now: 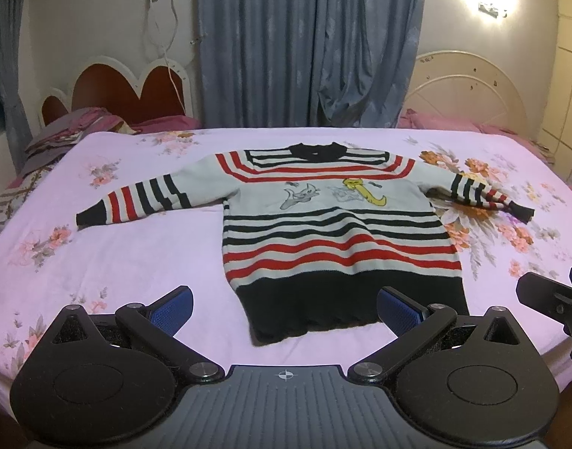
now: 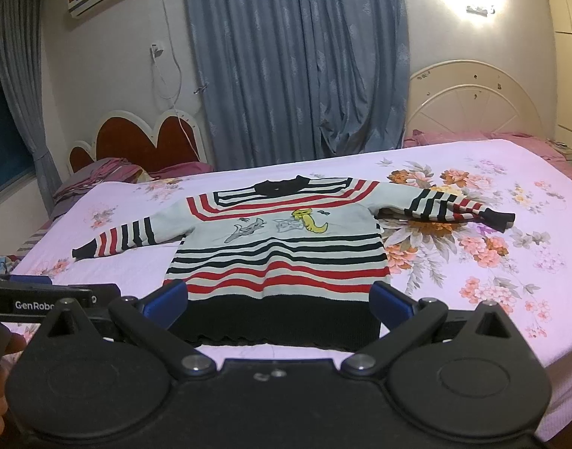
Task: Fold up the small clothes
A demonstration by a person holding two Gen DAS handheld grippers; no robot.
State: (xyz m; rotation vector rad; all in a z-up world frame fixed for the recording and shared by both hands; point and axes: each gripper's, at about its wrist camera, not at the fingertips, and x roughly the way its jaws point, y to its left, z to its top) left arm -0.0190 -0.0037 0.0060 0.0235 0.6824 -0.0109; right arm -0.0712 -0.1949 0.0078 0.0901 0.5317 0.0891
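A small striped sweater (image 1: 331, 224), grey with red and black stripes, a black hem and cartoon figures on the chest, lies flat on the bed with both sleeves spread out; it also shows in the right wrist view (image 2: 282, 262). My left gripper (image 1: 286, 308) is open and empty, hovering in front of the black hem near the bed's front edge. My right gripper (image 2: 278, 301) is open and empty, also just in front of the hem. Part of the right gripper shows at the right edge of the left wrist view (image 1: 555, 295), and the left gripper shows at the left edge of the right wrist view (image 2: 42, 299).
The bed has a pink floral sheet (image 1: 117, 262). A pile of folded clothes (image 1: 61, 134) sits at the far left by a heart-shaped headboard (image 1: 128, 89). Blue curtains (image 1: 304, 45) hang behind. A white headboard (image 1: 469, 82) stands at the far right.
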